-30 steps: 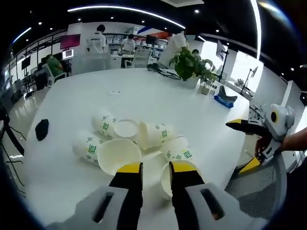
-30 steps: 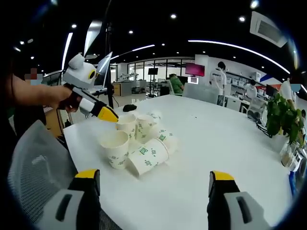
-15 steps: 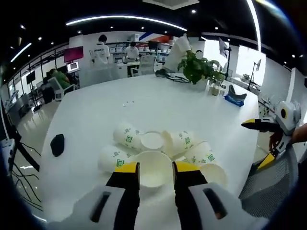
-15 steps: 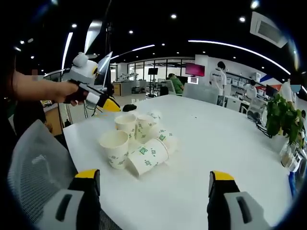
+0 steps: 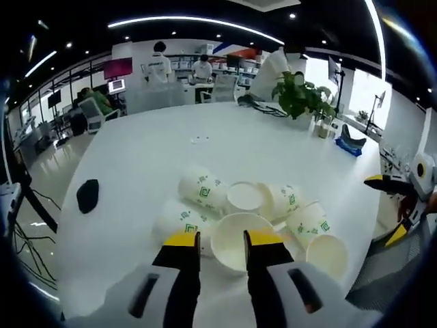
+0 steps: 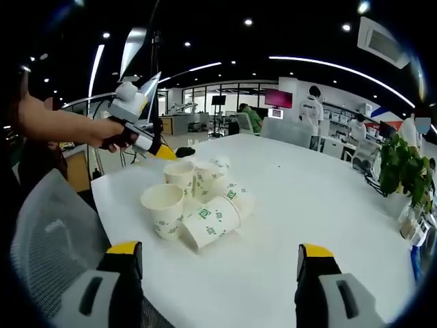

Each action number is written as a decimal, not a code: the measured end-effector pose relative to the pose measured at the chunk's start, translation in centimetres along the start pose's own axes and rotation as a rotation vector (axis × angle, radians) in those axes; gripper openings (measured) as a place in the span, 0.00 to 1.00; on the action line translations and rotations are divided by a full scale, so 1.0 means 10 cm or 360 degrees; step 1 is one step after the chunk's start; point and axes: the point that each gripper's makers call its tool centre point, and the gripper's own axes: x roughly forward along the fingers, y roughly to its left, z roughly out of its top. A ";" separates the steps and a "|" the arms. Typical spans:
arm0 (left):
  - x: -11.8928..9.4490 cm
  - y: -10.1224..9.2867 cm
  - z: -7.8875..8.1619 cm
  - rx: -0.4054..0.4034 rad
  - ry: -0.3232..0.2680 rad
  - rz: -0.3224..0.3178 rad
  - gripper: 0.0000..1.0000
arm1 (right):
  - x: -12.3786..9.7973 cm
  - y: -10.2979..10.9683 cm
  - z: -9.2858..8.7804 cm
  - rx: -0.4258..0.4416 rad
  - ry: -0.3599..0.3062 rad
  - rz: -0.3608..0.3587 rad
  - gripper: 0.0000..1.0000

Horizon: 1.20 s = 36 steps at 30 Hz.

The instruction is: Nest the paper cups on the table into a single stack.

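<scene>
Paper cups (image 5: pixel 252 215) clustered in a loose heap on the white tabletop (image 5: pixel 171 150), near its rounded edge on the person's side; in the right gripper view the same heap (image 6: pixel 198 201) with one cup upright (image 6: pixel 164 208) at the near end and another upright (image 6: pixel 180 176) behind it, the rest tipped on their sides, touching one another. Beyond the heap, wide bare tabletop running out to a potted plant (image 5: pixel 300 96) at the far edge; beside the heap, a small dark object (image 5: pixel 87 195) lying apart. Left hand-held gripper (image 5: pixel 220 240) with yellow tips close together, only a narrow gap, nothing between them, just before the open mouth of the nearest cup (image 5: pixel 239 239); seen from the right gripper view (image 6: pixel 153 149) hovering over the heap's far side, gripped in a hand (image 6: pixel 102 131). Right hand-held gripper (image 6: pixel 218 263) spread wide and empty, well apart from the heap, over open tabletop (image 6: pixel 328 205). Mesh chair back (image 6: pixel 48 232) just off the tabletop's edge
</scene>
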 end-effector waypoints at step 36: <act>0.18 0.03 -0.27 -0.0048 0.0196 -0.0034 0.00 | 0.00 -0.04 0.00 0.0013 -0.0015 -0.0010 0.95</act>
